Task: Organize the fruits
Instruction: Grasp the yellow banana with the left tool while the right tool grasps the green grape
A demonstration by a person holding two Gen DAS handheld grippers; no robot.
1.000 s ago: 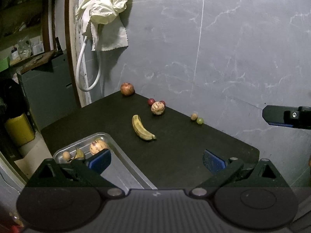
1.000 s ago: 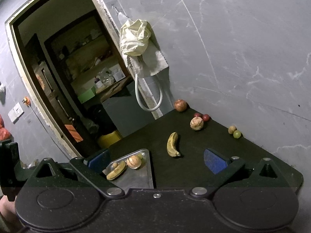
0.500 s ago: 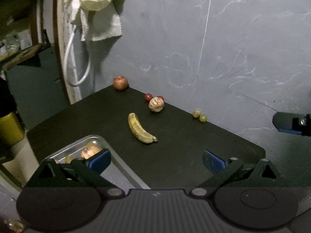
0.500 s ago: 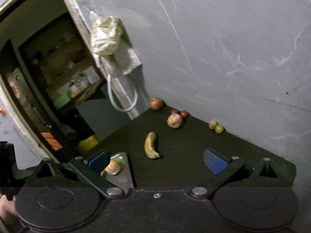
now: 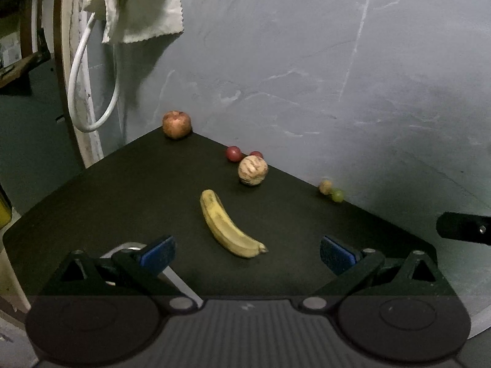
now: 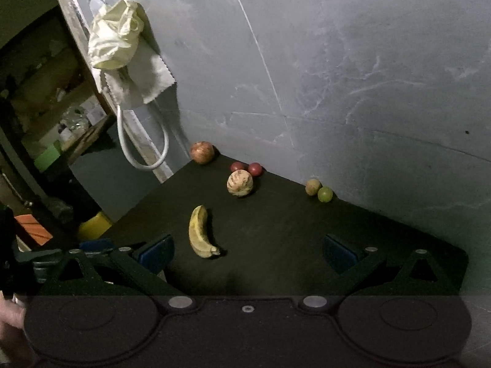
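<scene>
A yellow banana point(image 5: 228, 227) point(image 6: 200, 232) lies on the black table point(image 5: 122, 190) point(image 6: 276, 239), just ahead of both grippers. Behind it sits a pale striped round fruit point(image 5: 252, 170) point(image 6: 240, 183), with two small red fruits point(image 5: 233, 153) point(image 6: 255, 169) at the wall. A reddish apple point(image 5: 176, 124) point(image 6: 201, 152) occupies the far corner. A brown fruit point(image 5: 325, 186) point(image 6: 312, 186) and a green one point(image 5: 337, 195) point(image 6: 325, 194) rest to the right. The left gripper point(image 5: 247, 250) and the right gripper point(image 6: 248, 250) are both open and hold nothing. A metal tray's corner point(image 5: 129, 249) shows behind the left finger.
A grey marble wall point(image 5: 307, 61) backs the table. A pale cloth point(image 6: 119, 36) and a white hose loop point(image 5: 92, 92) hang by the door frame at left. The other gripper's tip point(image 5: 463, 231) shows at right. A yellow container point(image 6: 92, 227) sits below the table's left edge.
Both grippers have moved forward and lower toward the banana. The tray with its fruits has slid almost out of both views.
</scene>
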